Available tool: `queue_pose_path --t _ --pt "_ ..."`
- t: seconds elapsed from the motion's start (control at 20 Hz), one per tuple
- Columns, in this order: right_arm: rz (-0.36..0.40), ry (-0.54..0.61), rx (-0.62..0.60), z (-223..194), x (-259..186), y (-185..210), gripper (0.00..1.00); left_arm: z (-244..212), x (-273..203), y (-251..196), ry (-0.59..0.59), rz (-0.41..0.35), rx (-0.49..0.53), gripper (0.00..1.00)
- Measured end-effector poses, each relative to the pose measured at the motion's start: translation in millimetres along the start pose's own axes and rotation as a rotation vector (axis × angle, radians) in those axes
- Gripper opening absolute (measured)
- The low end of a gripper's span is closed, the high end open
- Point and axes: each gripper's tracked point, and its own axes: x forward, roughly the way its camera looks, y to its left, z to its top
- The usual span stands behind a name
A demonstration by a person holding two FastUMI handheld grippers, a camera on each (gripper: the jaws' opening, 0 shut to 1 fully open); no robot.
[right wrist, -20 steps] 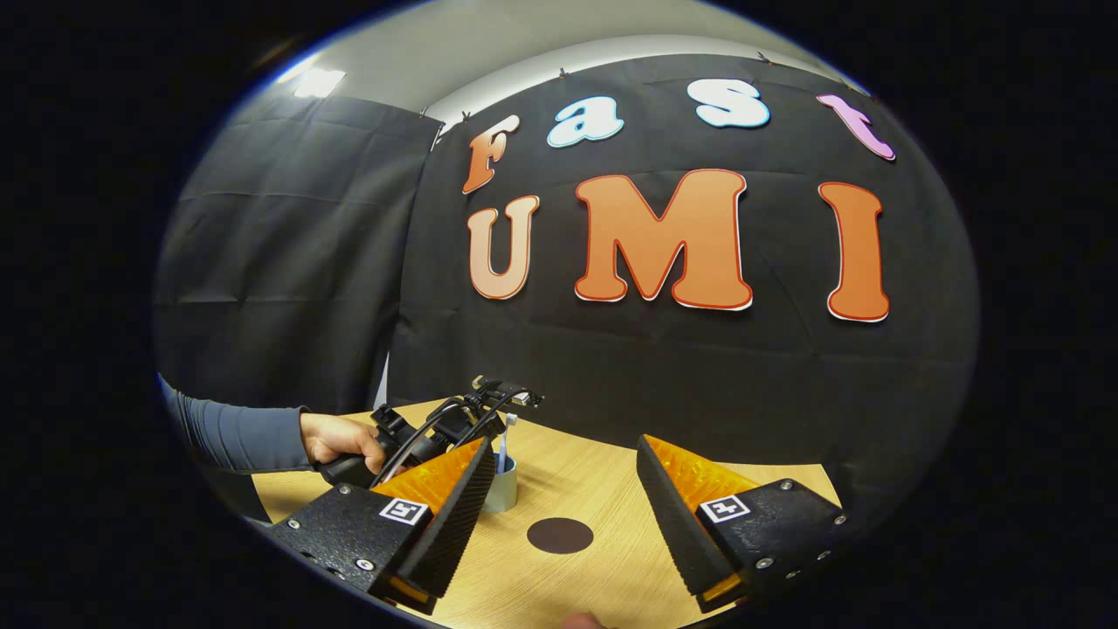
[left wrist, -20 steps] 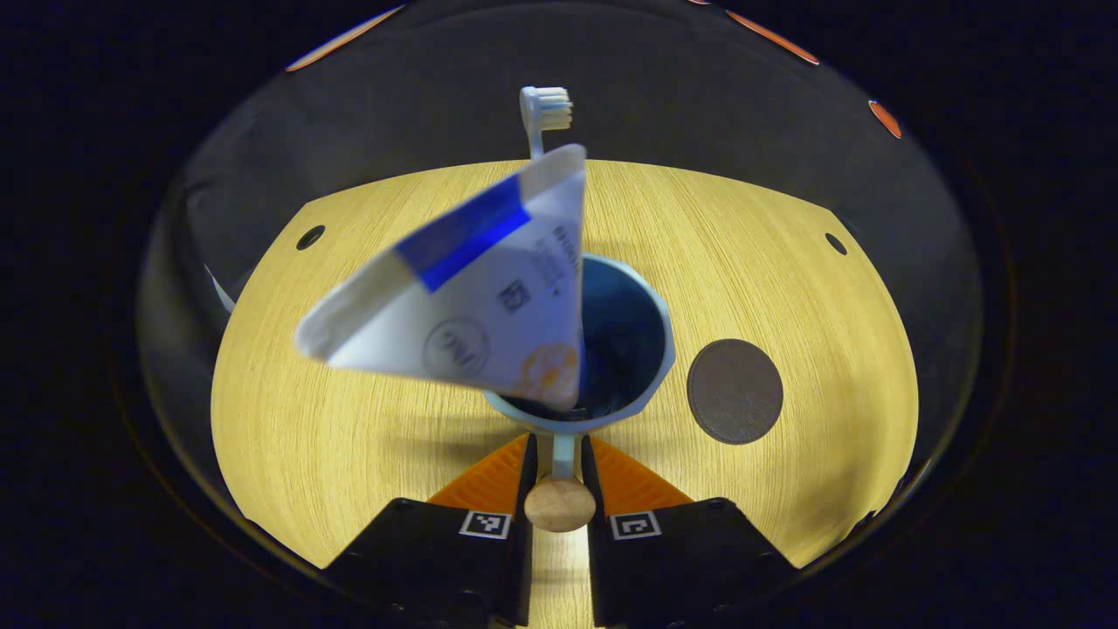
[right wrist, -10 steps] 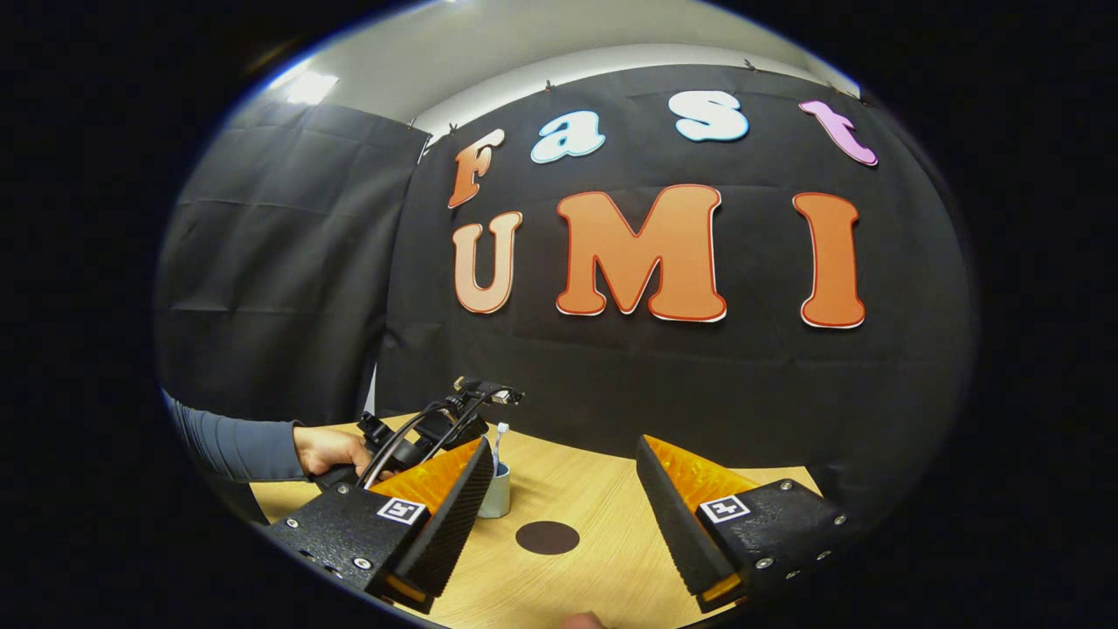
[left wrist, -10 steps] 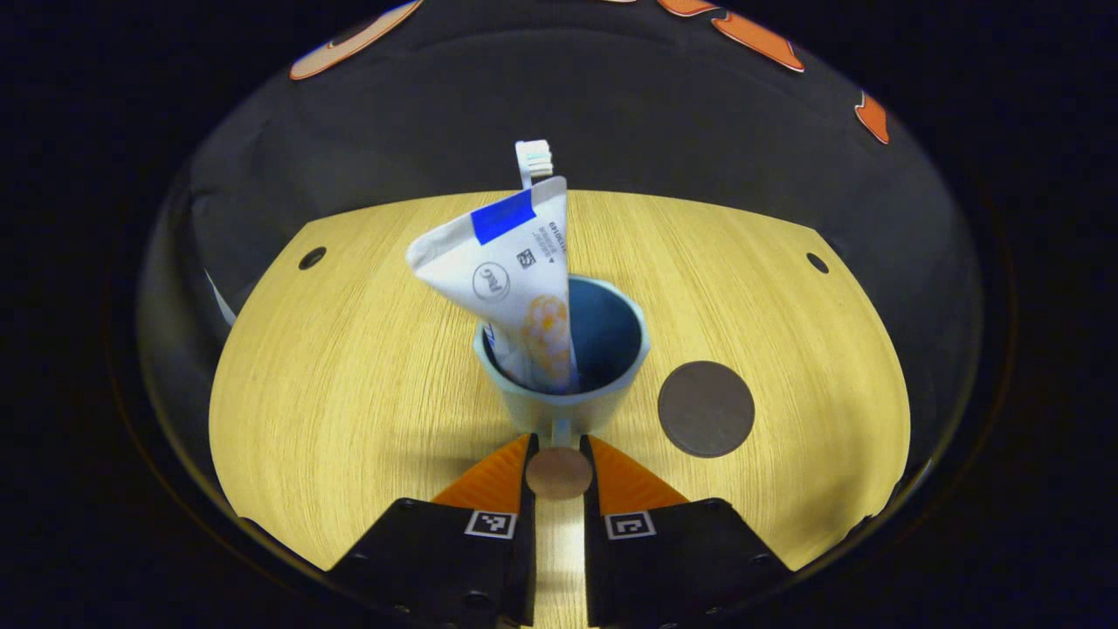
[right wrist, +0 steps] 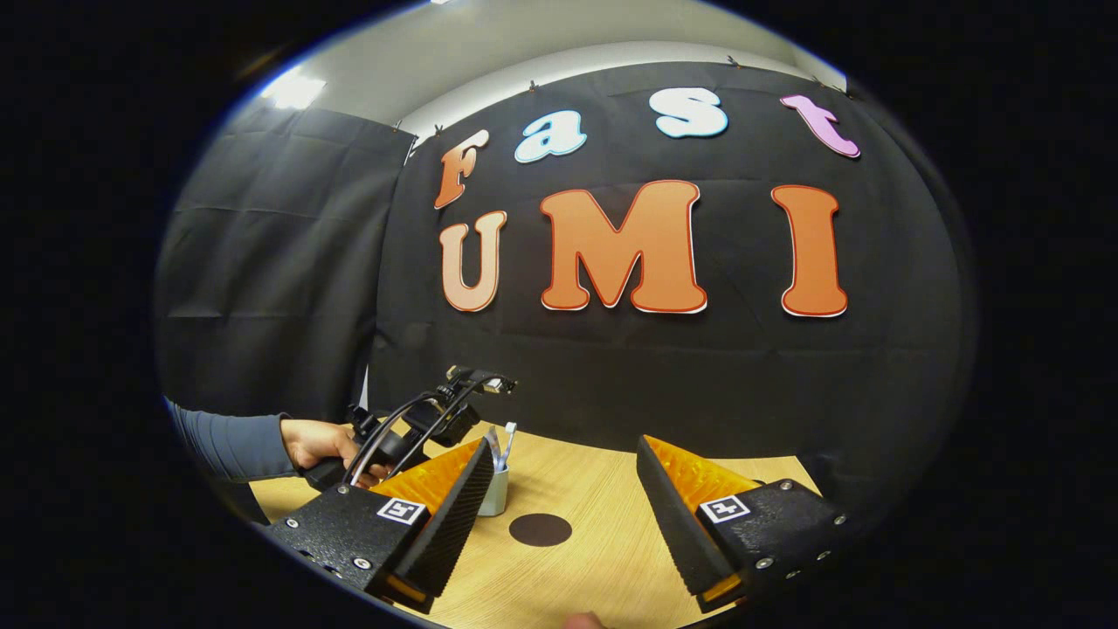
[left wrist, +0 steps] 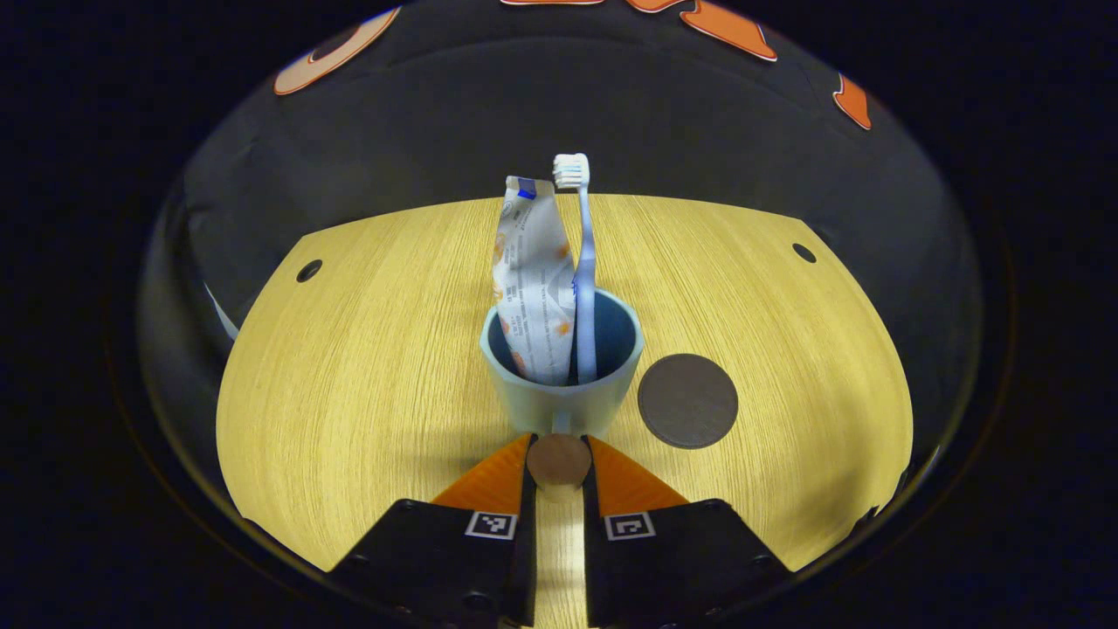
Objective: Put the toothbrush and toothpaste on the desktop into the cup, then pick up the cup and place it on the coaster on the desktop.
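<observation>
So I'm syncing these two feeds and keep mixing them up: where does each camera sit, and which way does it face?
Left gripper view: rides the left gripper, looking down at the desktop; its fingers clamp the cup handle.
Right gripper view: rides the right gripper, open, facing the booth wall; a hand holds the other gripper.
Shared: cup, toothbrush, toothpaste, coaster.

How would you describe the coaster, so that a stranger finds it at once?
Look at the wooden table. Near its middle stands a pale cup holding a toothbrush and toothpaste. The coaster lies flat just beside the cup: a dark, round, thin disc, the only flat thing there.
</observation>
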Motion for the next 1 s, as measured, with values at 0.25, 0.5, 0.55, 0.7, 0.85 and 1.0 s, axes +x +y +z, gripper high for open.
queue_pose_path --t 0.25,0.5,0.55,0.7,0.85,1.0 --pt "0.015 0.011 -0.001 -5.4 3.3 6.8 0.98 -5.2 84.3 -3.5 0.062 -0.011 0.004 0.23" --pt "0.014 0.020 0.001 -8.9 3.4 6.8 0.98 10.7 112.1 -24.0 0.074 0.016 0.047 0.29" --pt "0.013 0.019 0.003 -8.5 3.7 5.9 0.98 14.8 116.7 -39.7 0.078 0.023 0.056 0.30" --pt "0.009 0.023 0.012 -10.8 3.9 4.1 0.98 25.6 166.4 -54.8 0.104 0.031 0.070 0.32" --pt "0.003 0.035 0.018 -16.6 5.3 1.5 0.98 12.1 194.8 -47.9 0.088 0.017 0.048 0.29" --pt "0.004 0.045 0.027 -19.5 6.1 2.3 0.98 3.8 203.3 -33.0 0.073 0.018 0.032 0.25"
